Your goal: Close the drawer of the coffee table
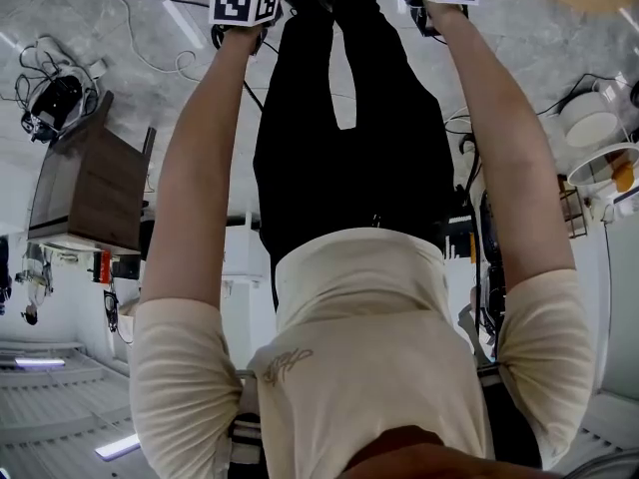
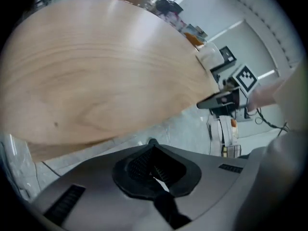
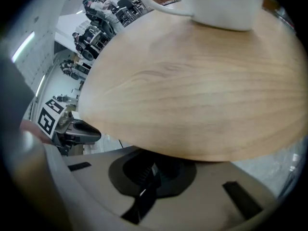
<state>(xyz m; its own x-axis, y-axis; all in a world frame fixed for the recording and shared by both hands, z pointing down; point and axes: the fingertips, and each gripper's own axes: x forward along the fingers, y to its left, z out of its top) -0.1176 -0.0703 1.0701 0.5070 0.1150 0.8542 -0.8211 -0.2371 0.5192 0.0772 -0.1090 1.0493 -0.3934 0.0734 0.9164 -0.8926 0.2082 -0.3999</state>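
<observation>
Cream shirt torso [image 1: 369,347] fills the head view. My left tongs [image 2: 154,163] are closed and empty, right tongs [image 3: 150,176] the same, both near the round light-wood coffee-table counter [image 3: 192,90]. The drawer shows in no view, so I can't judge progress; closing probably isn't done yet.

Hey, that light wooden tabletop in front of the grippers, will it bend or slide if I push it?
Probably stiff: the tabletop shows a thick edge. Its smooth surface may be slippery for jaws. Its base is hidden, so sliding is unclear.
</observation>
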